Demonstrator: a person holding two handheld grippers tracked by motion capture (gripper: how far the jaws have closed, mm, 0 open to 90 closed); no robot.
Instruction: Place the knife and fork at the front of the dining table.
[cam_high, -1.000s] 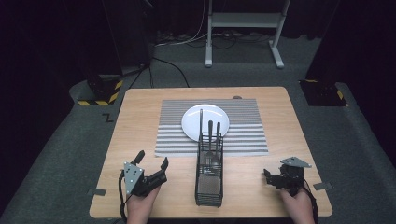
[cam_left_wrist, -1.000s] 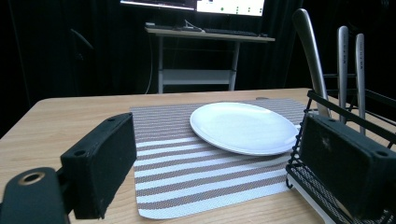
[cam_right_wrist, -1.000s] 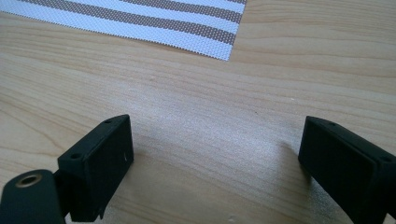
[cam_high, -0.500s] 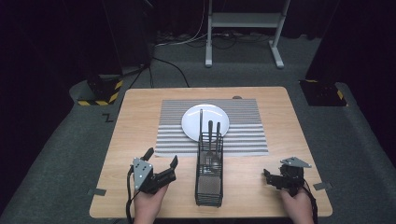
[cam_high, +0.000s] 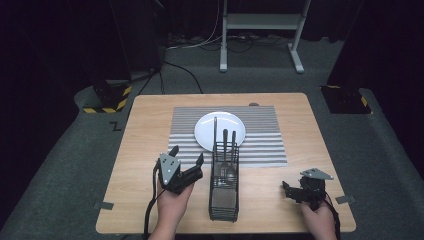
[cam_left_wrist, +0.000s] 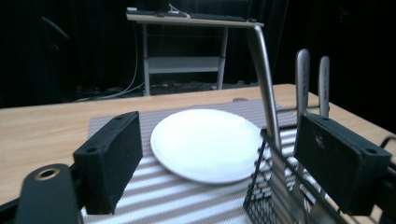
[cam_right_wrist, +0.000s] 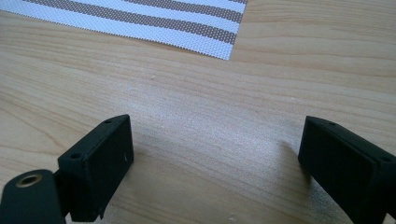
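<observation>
Cutlery (cam_high: 225, 137) is seen standing handles-up in the far compartment of a black wire caddy (cam_high: 223, 192), which rests on the wooden table (cam_high: 150, 115) with its far end over the near edge of the striped mat (cam_high: 260, 145); the white plate (cam_high: 220, 130) lies on that mat just beyond it, at twelve o'clock from the caddy. Three metal handles can be made out, the tallest one leaning, and whether they are forks, spoons or knives cannot be told, since their working ends are hidden in the mesh. Such pieces are judged to be stiff, light and smooth, so a handle is likely to slip or swing if pinched near its tip; a hold a little below the top, squarely across the flat of the handle, is judged safest, followed by a straight lift clear of the wire. The caddy itself looks light and could be dragged along if a piece catches. The left gripper (cam_high: 186, 161) is held just beside the caddy, at about nine o'clock from it, and its jaws have just been closing slightly, yet they stand wide apart with nothing between them. In the left gripper view the handles (cam_left_wrist: 267, 84) rise at about one o'clock, just ahead. The right gripper (cam_high: 286, 189) hovers low over bare wood, spread wide and empty, at about three o'clock from the caddy.
</observation>
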